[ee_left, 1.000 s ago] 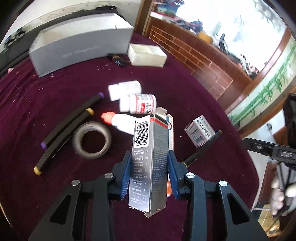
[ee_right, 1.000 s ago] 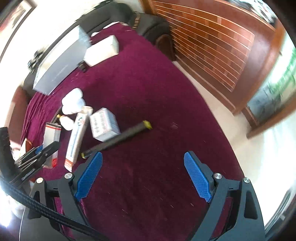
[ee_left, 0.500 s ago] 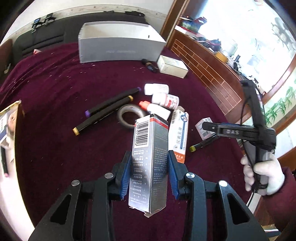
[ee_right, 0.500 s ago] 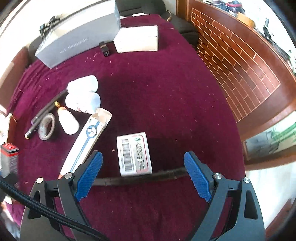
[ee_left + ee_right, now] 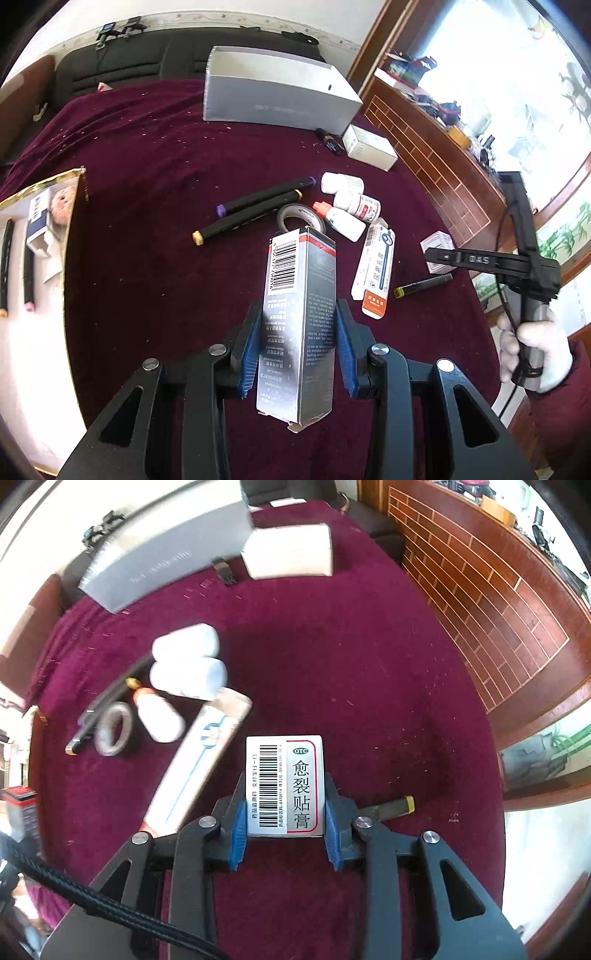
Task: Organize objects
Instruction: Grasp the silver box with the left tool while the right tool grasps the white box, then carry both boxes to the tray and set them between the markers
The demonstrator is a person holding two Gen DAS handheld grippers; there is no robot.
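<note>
Since a second ago the right gripper [image 5: 284,832] has swung from bare cloth at the tabletop's right edge to the small white medicine box [image 5: 284,786], and its jaws, wide then, are closing with the box between the blue pads [image 5: 239,829], which look to be at its long sides. The left gripper [image 5: 297,354] has drifted toward the gold-rimmed tray [image 5: 72,236] at the table's left edge, its jaws part-way in and clamped on the tall silver carton [image 5: 301,317], held clear of the cloth. To lift the white box cleanly, I would let the pads settle squarely first, then rise straight, since the black marker [image 5: 388,806] lies just behind it and the long orange-and-white carton [image 5: 195,764] just to its left; a skewed pull could drag either.
</note>
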